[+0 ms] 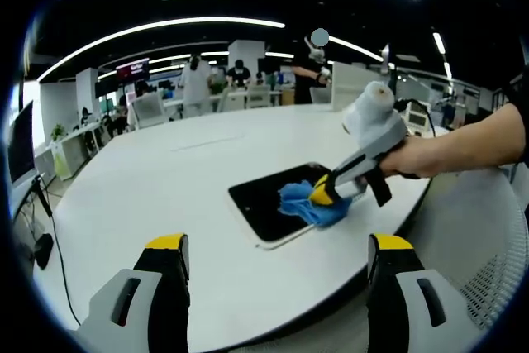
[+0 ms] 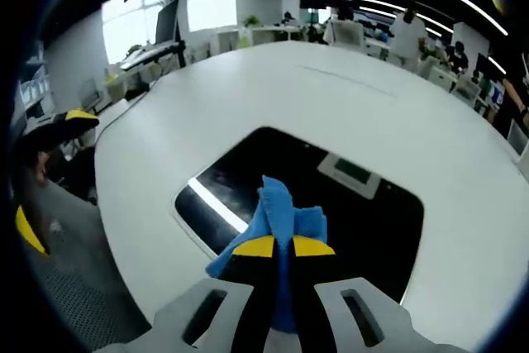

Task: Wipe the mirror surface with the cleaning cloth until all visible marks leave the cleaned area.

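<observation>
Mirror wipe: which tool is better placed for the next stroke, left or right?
Right. The right tool is shut on the blue cloth, which rests on the mirror. The left tool is open and empty, held back over the table edge.

Bare table [image 1: 165,179] around mirror [image 2: 364,221]

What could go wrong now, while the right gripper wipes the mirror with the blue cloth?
1. The mirror lies near the edge of the white table and nothing holds it; the left gripper is open and apart from it, so a hard stroke might push it toward the edge.
2. The right gripper pinches only part of the cloth, which is bunched, so its yellow tips may touch the glass.
</observation>
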The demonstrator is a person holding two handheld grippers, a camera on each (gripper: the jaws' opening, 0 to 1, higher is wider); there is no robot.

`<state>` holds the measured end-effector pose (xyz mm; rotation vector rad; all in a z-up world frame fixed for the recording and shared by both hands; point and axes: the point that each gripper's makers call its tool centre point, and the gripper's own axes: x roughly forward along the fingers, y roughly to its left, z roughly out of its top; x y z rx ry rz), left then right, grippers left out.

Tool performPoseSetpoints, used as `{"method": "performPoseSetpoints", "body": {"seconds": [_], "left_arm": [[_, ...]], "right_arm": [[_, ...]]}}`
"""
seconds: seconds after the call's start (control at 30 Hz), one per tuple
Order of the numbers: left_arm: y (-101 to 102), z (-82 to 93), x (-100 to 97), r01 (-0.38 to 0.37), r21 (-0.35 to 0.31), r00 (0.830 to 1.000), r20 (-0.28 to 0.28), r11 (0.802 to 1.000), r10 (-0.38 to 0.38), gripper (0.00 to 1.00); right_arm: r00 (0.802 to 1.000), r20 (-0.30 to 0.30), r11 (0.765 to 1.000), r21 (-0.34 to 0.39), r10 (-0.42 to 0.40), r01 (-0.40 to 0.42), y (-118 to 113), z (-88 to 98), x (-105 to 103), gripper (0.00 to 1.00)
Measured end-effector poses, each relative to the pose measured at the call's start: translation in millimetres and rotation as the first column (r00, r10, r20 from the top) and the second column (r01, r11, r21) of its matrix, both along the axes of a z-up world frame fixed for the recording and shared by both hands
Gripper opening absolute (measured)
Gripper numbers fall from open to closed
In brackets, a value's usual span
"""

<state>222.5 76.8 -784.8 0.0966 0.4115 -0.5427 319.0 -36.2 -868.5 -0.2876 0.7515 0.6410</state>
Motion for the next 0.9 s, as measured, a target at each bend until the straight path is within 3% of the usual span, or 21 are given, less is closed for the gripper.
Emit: {"method": "performPoseSetpoints", "body": {"seconds": [0.9], "left_arm": [[-1.1,-0.5,-0.3,0.005,-0.003,1.000,-0.005,1.000,-0.005,0.87]], "right_arm": [[0.992,-0.005,0.992,0.012,0.126,-0.126,66.7,0.8,-8.8,0.00]]}}
